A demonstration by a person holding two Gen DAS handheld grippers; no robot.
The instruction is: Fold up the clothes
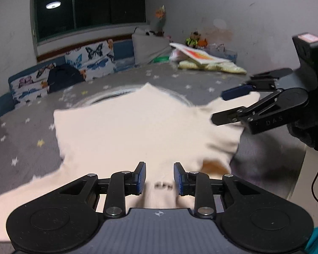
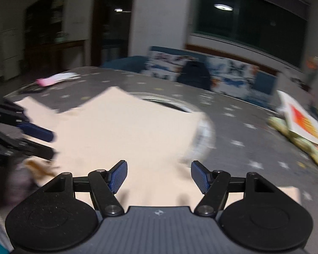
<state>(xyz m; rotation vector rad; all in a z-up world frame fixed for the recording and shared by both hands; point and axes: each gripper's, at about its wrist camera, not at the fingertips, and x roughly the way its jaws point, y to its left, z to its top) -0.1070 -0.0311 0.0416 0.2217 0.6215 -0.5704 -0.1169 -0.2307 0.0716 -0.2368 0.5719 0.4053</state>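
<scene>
A cream garment [image 1: 127,127] lies spread on a grey star-patterned bed cover [image 1: 27,144]. It also shows in the right wrist view [image 2: 127,131]. My left gripper [image 1: 159,177] is open, low over the garment's near edge, with cloth showing between its fingers. My right gripper [image 2: 159,176] is open over the garment's near part. In the left wrist view the right gripper [image 1: 219,108] hovers open over the garment's right side. In the right wrist view the left gripper [image 2: 46,144] shows at the left edge. Both views are blurred by motion.
Butterfly-print cushions [image 1: 91,59] and a dark bag [image 1: 63,78] line the far side. A book with an orange cover [image 1: 201,56] lies on a patterned pillow at the back right. A pink item [image 2: 46,81] lies far left on the bed.
</scene>
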